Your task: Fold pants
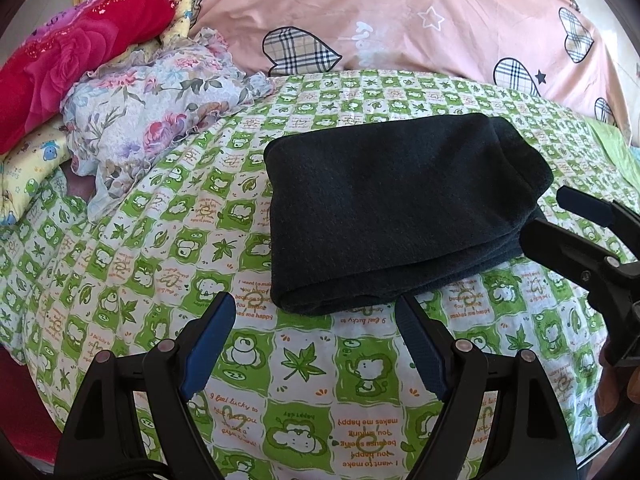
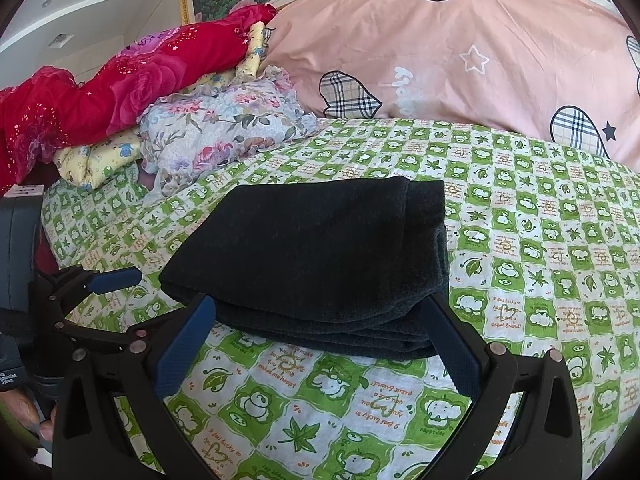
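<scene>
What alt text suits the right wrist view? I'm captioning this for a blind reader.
A dark charcoal folded pair of pants lies on a green-and-white cartoon-print bedsheet. The open right claw sits at its near edge, gripping nothing.

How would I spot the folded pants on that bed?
Start at the big pink quilt across the bed's far side. On the green patterned sheet before it lie the pants: a plain dark folded bundle, the only unpatterned fabric there.

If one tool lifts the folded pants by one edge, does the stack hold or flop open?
Probably flops: the pants are soft knit, stacked in loose layers visible along the near edge. Likely light, not slippery; the fuzzy cloth should grip the bedsheet, so pushing may shear the layers rather than slide them.
</scene>
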Action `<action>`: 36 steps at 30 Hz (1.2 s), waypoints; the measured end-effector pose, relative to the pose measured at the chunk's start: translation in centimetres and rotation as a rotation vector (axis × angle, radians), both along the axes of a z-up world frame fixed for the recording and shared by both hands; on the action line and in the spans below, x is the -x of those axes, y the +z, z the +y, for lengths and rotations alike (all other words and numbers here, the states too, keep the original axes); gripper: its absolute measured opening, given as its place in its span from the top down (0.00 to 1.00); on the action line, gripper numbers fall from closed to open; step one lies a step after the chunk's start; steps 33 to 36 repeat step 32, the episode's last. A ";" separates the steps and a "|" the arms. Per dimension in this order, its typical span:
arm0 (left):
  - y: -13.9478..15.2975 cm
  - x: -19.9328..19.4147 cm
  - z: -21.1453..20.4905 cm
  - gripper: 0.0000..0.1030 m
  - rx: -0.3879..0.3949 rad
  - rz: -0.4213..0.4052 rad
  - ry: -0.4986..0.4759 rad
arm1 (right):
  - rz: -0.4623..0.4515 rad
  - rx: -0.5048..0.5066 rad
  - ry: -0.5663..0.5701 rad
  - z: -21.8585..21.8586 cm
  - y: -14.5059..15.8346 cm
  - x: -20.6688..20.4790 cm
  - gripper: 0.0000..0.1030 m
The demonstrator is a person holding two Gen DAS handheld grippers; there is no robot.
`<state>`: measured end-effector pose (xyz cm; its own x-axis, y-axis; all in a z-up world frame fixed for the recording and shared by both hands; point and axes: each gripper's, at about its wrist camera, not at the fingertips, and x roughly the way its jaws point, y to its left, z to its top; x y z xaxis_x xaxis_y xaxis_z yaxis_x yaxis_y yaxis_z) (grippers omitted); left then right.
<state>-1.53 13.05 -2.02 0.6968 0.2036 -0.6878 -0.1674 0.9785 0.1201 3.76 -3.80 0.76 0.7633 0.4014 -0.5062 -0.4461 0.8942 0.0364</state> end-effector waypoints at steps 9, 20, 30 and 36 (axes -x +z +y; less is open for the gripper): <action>0.1 -0.3 -0.1 0.20 -0.010 0.003 0.003 | 0.002 -0.014 -0.006 0.0 0.2 0.0 0.01; 0.8 -0.5 -0.1 0.20 -0.020 -0.006 0.014 | 0.010 -0.022 -0.007 -0.1 0.3 -0.1 0.01; 1.7 -0.6 -0.2 0.20 -0.028 -0.017 0.018 | 0.006 -0.037 -0.020 -0.4 0.5 0.0 0.01; 1.9 -0.8 -0.1 0.20 -0.017 -0.007 0.021 | 0.011 -0.044 -0.026 -0.6 0.6 -0.2 0.01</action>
